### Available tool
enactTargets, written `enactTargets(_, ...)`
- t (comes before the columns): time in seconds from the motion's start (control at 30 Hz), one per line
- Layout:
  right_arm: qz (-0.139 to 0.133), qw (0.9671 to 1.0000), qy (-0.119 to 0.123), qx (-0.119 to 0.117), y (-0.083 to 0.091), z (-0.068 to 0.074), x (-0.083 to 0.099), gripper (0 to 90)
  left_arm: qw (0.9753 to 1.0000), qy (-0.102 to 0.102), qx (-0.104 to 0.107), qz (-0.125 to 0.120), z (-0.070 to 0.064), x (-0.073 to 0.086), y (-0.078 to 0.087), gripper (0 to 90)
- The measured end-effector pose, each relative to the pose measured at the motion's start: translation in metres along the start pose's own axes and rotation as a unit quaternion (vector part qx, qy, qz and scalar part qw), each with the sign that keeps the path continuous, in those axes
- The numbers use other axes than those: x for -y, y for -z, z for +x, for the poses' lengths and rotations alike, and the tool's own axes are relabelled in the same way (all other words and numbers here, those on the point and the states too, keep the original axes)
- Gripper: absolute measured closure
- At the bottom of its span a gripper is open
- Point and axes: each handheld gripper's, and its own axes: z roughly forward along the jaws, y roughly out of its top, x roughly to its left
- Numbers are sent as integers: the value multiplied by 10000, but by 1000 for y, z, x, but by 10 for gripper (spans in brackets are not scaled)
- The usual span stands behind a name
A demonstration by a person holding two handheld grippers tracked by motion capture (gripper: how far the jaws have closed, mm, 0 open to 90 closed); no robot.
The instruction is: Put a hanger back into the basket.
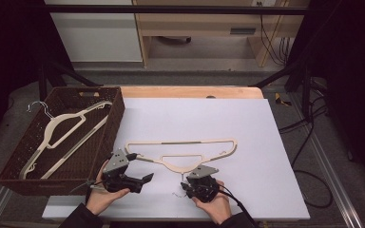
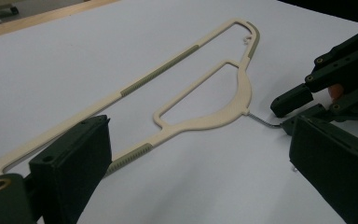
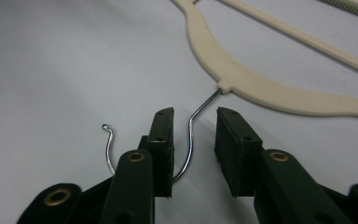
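Cream hanger (image 1: 183, 151) flat, right gripper (image 3: 193, 123) jaws open astride its hook (image 3: 189, 140), left gripper (image 2: 196, 158) jaws open

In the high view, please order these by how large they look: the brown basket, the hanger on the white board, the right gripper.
1. Brown basket.
2. Hanger on the white board.
3. Right gripper, though it is nearest the camera.

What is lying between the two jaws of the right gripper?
In the right gripper view, the metal hook of the cream hanger passes between the open jaws of the right gripper, over the white table surface.
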Motion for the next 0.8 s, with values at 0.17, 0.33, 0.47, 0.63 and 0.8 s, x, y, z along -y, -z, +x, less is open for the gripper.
enactTargets(0.17, 20, 9999, 87, 147, 0, 3, 0, 780, 10000, 8, -17, -1, 0, 0, 0, 55)
enactTargets(0.33, 81, 9999, 39, 128, 0, 4, -1, 837, 10000, 25, -35, 7, 1, 1, -1, 56)
enactTargets(0.47, 108, 9999, -71, 75, 0, 2, -1, 889, 10000, -22, -36, 65, 0, 1, -3, 56)
enactTargets(0.63, 121, 9997, -203, 11, 1, 0, -2, 891, 9999, -67, -55, 96, 0, 2, -5, 57)
enactTargets(0.8, -20, 9992, -386, -119, 8, -2, -5, 892, 9999, -77, -55, 102, 0, 1, -6, 58)
